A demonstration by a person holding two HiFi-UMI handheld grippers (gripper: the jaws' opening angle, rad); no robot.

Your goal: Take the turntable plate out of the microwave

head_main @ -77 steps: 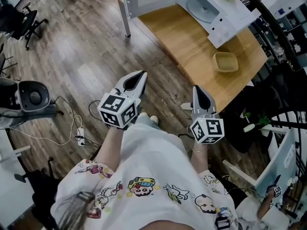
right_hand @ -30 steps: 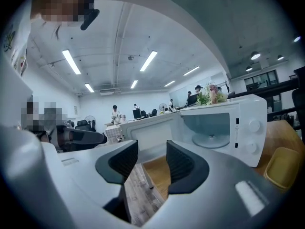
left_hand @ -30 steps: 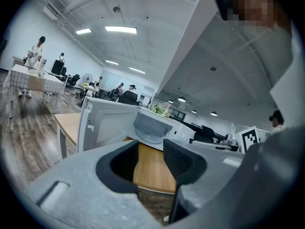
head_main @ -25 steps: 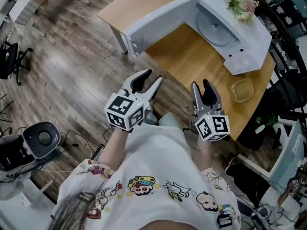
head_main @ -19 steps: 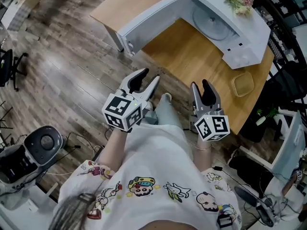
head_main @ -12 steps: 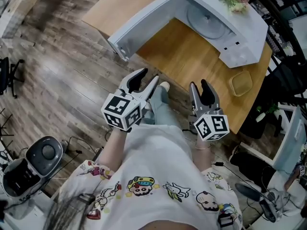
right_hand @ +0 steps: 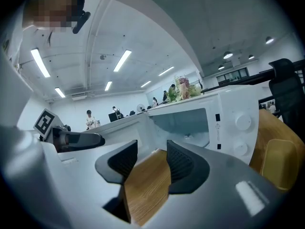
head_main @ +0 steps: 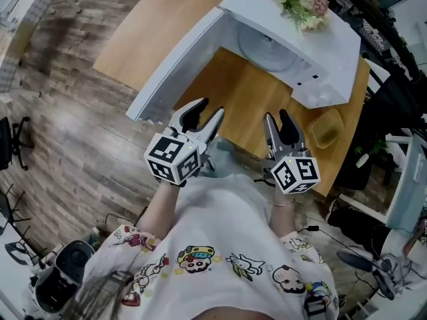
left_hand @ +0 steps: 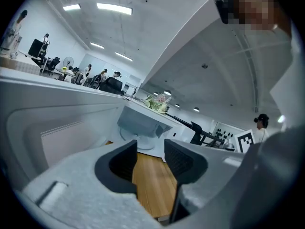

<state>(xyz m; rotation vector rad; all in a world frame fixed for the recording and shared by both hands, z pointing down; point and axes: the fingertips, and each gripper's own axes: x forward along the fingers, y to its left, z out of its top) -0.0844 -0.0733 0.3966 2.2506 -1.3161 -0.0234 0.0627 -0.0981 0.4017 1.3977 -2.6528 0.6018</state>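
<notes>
The white microwave [head_main: 293,39] stands on a wooden table [head_main: 233,92] with its door [head_main: 173,65] swung open to the left. The round glass turntable plate [head_main: 267,49] lies inside the cavity; the left gripper view shows the plate [left_hand: 138,140] straight ahead. My left gripper [head_main: 203,115] hovers over the table's near edge, short of the door. Its jaws are opening, with nothing between them. My right gripper [head_main: 280,122] is level with it to the right, open and empty, well short of the cavity [right_hand: 183,123].
A bunch of flowers [head_main: 303,2] lies on top of the microwave. A shallow yellow container [head_main: 325,129] sits on the table right of the right gripper, also visible as the yellow container [right_hand: 279,163]. Wood-plank floor [head_main: 60,132] spreads to the left.
Both grippers have come forward from over the floor to the table's near edge, closer to the open microwave. The left jaws stand a little wider.
</notes>
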